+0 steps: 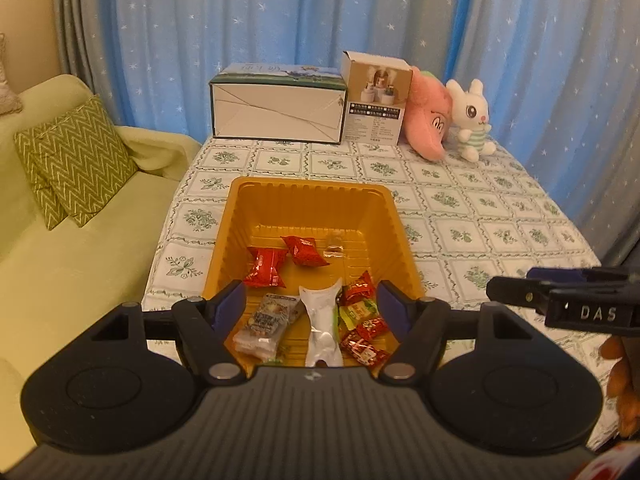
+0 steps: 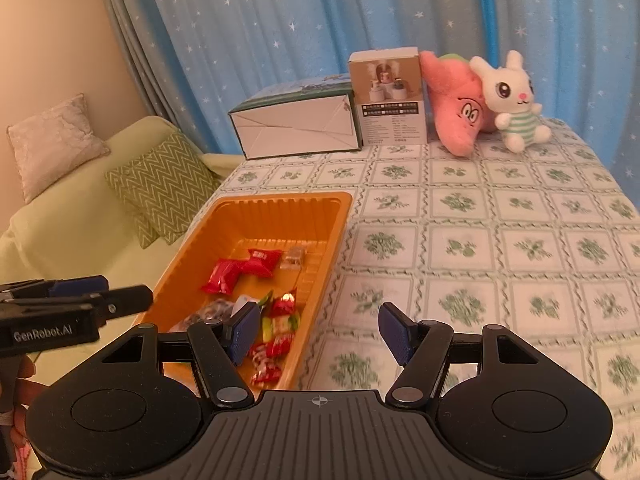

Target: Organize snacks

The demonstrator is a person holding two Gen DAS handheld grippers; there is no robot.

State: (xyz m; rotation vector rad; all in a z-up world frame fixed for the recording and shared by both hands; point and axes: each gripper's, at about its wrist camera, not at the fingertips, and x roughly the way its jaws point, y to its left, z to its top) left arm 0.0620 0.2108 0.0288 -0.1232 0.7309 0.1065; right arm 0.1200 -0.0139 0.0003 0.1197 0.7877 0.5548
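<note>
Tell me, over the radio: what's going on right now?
Left claw open, empty, above tray. Right claw open, empty, over tablecloth. Snacks all in tray. Nothing in the way.

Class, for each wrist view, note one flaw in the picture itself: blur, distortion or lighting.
Left wrist view: fisheye bends the curtain and darkens the corners. Right wrist view: the tablecloth smears into blur near the lower right; warm, dim lighting tints both.
</note>
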